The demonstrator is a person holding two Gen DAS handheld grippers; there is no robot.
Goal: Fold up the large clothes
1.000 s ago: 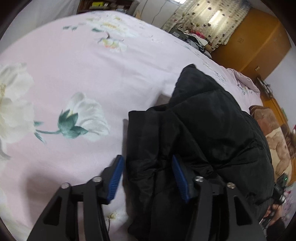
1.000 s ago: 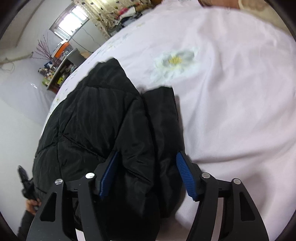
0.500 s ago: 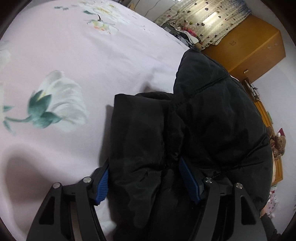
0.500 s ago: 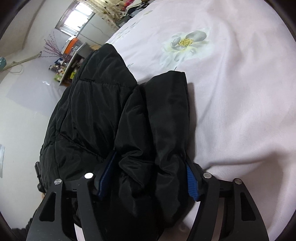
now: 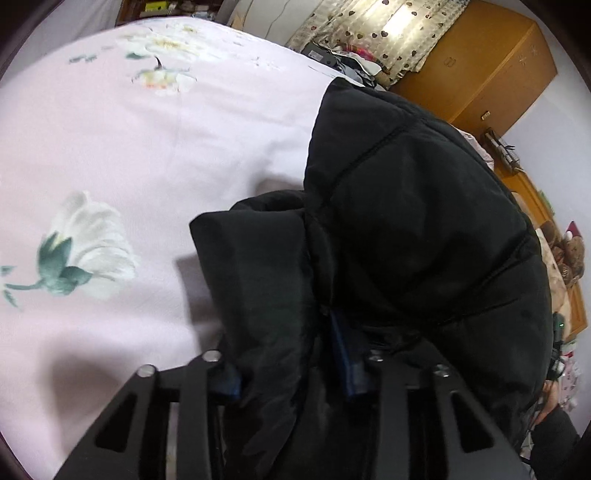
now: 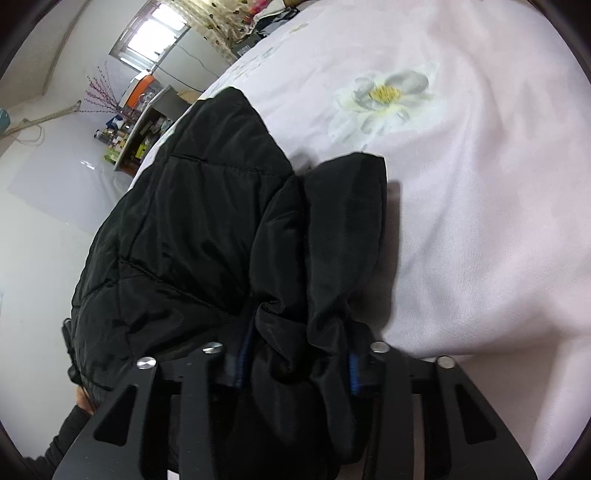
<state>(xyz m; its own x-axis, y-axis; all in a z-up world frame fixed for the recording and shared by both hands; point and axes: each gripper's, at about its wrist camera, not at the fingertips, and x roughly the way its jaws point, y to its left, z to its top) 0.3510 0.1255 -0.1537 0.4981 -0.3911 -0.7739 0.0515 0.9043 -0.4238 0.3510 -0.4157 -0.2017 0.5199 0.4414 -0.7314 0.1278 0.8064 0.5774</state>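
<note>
The black jacket [image 5: 406, 229] is quilted synthetic cloth, puffy, with a faint sheen where the light catches its stitched panels; its folded sleeve [image 6: 343, 236] looks smoother and a little glossier. Under it, the pink bedsheet [image 5: 155, 155] is soft, matt woven cotton with printed white flowers. The left gripper [image 5: 291, 373] and right gripper [image 6: 295, 365] are matt black plastic with bright metal screw heads and ribbed blue rubbery pads [image 6: 354, 373]. Beyond the bed's far edge stands a wardrobe [image 5: 491, 70] of smooth, orange-toned varnished wood, beside a thin patterned curtain [image 5: 373, 33].
</note>
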